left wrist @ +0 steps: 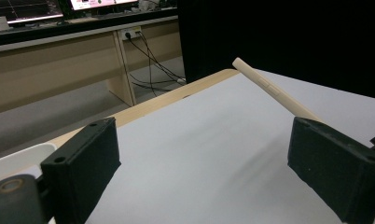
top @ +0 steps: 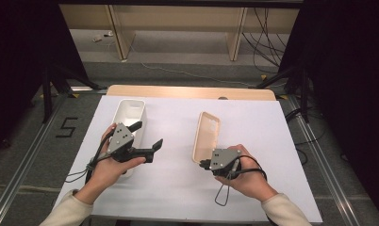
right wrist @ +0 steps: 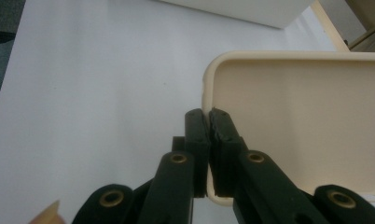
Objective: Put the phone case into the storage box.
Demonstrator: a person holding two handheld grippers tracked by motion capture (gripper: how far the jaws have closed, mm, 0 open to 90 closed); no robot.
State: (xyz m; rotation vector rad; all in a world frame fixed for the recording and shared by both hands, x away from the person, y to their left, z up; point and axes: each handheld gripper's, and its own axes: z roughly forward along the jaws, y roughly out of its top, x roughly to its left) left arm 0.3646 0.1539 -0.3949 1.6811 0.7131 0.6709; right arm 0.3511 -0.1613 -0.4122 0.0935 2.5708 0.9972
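Right of centre on the white table [top: 178, 179]: beige lid [top: 207, 136] pinched by its near rim in right gripper [top: 207, 164], jaws clamped. Left gripper [top: 146, 135] spread wide beside white box [top: 129, 111], partly hidden; bare sheet between.

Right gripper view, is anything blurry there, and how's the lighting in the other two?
Right gripper view: the phone case and right gripper look soft. High view: table evenly lit, surroundings dark. Left gripper view: left gripper blurred, black backdrop behind.
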